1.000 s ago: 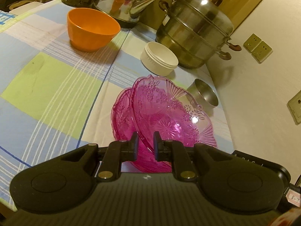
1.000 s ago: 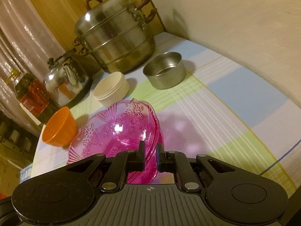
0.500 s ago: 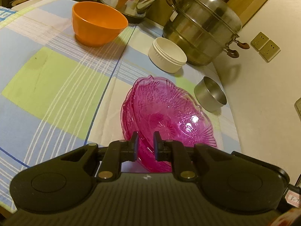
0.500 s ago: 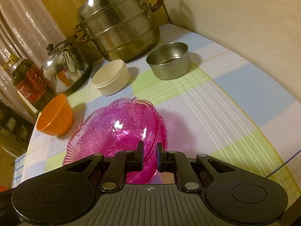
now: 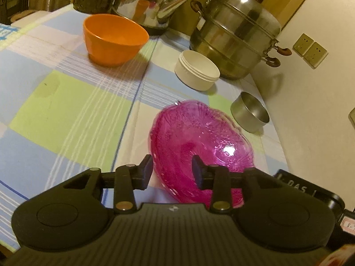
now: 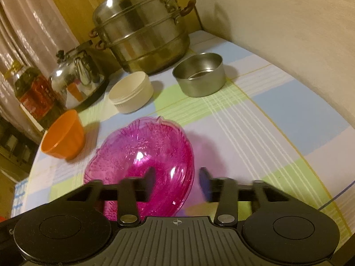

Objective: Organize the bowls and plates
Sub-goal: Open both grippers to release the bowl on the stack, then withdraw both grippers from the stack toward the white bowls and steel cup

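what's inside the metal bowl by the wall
From the right wrist view the metal bowl looks empty: its shiny floor and inner wall show, with nothing in it. The near wall hides the closest strip of the floor, so that part cannot be checked.

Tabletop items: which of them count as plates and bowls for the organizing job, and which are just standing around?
Part of the job:
- pink glass plates, nested
- orange bowl
- white bowl
- small steel bowl

Just standing around:
- tiered steel steamer pot
- kettle
- bottle with a red label
- checked tablecloth
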A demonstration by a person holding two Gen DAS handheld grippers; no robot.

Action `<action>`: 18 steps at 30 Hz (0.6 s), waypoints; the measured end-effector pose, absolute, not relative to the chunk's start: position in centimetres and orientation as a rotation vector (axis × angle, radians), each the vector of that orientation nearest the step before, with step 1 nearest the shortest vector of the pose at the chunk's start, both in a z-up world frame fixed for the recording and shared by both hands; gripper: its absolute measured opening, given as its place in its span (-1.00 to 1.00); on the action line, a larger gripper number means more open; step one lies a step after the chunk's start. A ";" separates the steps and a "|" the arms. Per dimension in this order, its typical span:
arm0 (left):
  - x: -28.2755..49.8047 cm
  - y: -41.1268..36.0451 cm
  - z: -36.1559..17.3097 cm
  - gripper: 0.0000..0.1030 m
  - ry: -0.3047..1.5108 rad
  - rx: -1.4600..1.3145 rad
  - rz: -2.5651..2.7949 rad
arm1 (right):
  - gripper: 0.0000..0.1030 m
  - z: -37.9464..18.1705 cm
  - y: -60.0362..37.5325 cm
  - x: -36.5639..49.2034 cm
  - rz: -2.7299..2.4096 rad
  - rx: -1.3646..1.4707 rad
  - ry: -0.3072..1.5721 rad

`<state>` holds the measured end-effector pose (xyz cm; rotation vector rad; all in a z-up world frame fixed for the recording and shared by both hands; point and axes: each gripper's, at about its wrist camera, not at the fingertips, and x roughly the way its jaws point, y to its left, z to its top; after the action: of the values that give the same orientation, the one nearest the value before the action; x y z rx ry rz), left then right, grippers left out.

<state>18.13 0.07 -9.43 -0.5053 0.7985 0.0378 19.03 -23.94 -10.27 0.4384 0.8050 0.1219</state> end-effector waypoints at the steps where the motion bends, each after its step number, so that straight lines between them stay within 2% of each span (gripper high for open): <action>1: 18.0 0.3 -9.4 -0.33 0.795 -0.503 0.043 | -0.09 -10.3 -24.1 19.0 0.117 0.438 0.805; 18: 17.0 1.3 -8.9 -0.33 0.789 -0.518 0.056 | -0.09 -10.4 -25.7 17.4 0.093 0.487 0.815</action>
<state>17.02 1.35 -8.95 -0.5178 0.7893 0.0562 17.36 -25.70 -10.40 0.4868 0.8153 0.0928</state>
